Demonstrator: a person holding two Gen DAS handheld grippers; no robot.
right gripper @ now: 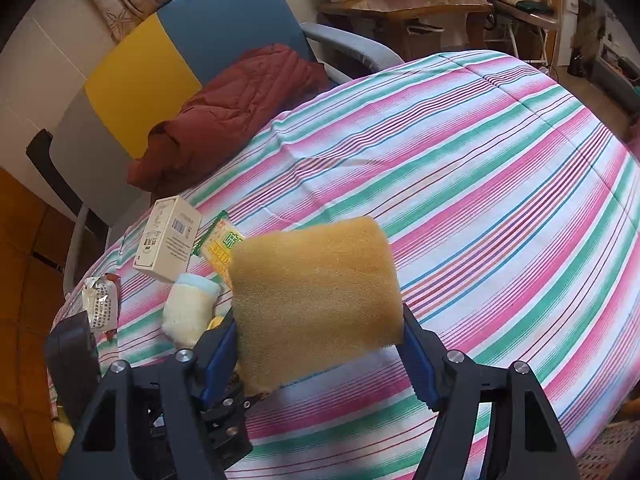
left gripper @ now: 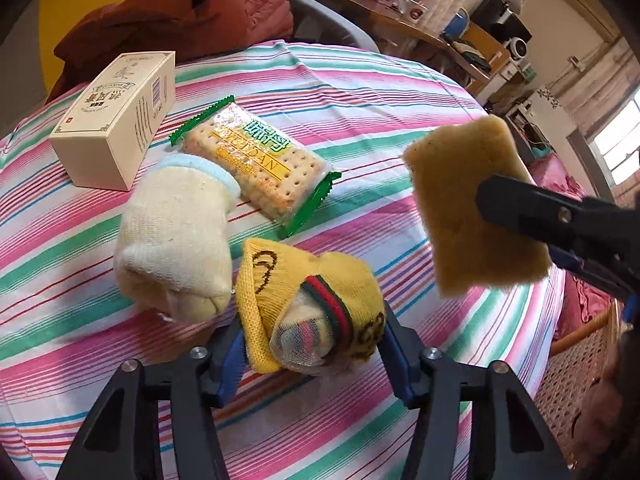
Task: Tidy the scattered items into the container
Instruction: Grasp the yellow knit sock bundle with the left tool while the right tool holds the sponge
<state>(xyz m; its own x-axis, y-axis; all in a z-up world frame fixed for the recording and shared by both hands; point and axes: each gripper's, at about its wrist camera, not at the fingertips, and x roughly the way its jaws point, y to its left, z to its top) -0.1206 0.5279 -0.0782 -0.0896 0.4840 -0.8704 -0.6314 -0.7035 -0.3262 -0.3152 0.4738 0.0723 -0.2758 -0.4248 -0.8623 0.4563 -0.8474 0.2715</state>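
Note:
In the left wrist view my left gripper [left gripper: 312, 328] is shut on a rolled yellow sock [left gripper: 308, 300] with a red and green band, low over the striped cloth. Just beyond it lie a rolled cream sock [left gripper: 176, 240], a green-edged cracker packet [left gripper: 256, 160] and a beige carton [left gripper: 116, 116]. My right gripper [right gripper: 320, 324] is shut on a yellow sponge [right gripper: 316, 300], held up above the table. The same sponge [left gripper: 472, 208] hangs at the right in the left wrist view, with the right gripper [left gripper: 488, 200] reaching in from that side.
A wicker basket [left gripper: 580, 360] sits below the table's right edge. A foil snack wrapper [right gripper: 100, 304] lies near the table's left edge. A chair with a red jacket [right gripper: 232, 104] stands behind the striped tablecloth [right gripper: 480, 180]. A cluttered wooden desk [right gripper: 400, 4] stands further back.

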